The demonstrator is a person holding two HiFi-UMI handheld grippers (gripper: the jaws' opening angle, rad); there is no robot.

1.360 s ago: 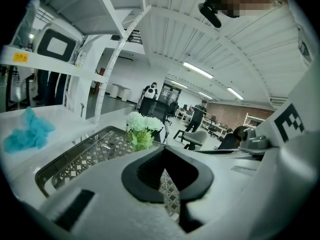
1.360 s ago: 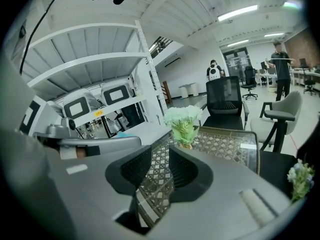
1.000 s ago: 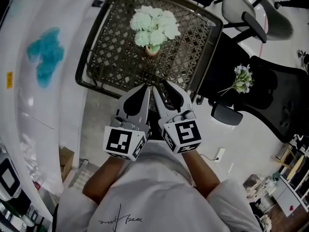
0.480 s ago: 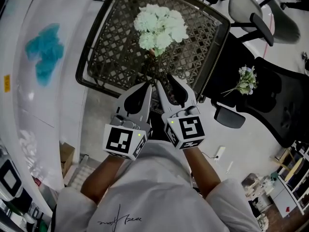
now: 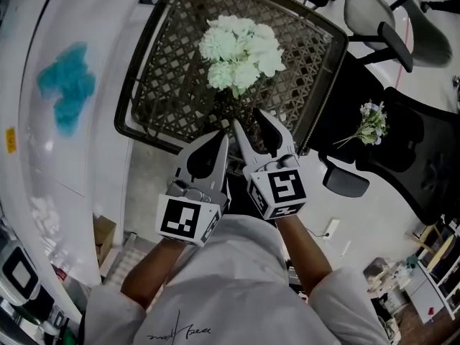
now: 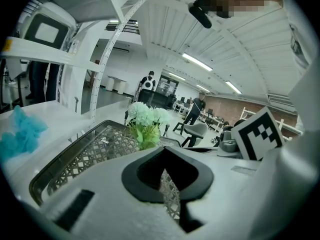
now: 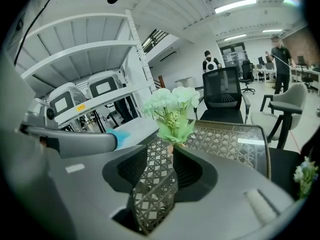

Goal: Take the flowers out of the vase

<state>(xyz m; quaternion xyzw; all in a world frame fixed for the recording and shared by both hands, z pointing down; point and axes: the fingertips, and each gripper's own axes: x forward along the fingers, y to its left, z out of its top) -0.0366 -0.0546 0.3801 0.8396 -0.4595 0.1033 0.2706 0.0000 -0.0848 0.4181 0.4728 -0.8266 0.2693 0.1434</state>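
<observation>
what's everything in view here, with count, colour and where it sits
table: one, dark lattice top, middle of the scene
flowers: one bunch, pale green-white, mid-table in the vase
vase: one, pinkish, mostly hidden under the flowers
black chair: one, right of the table
small bouquet: one, white-purple, on the black chair
grey chair: one, far right
teal clump: one, on the white surface at left
left gripper: one, grey, shut, empty, at the table's near edge
right gripper: one, grey, jaws apart and just been opening, nothing between them, over the near edge
</observation>
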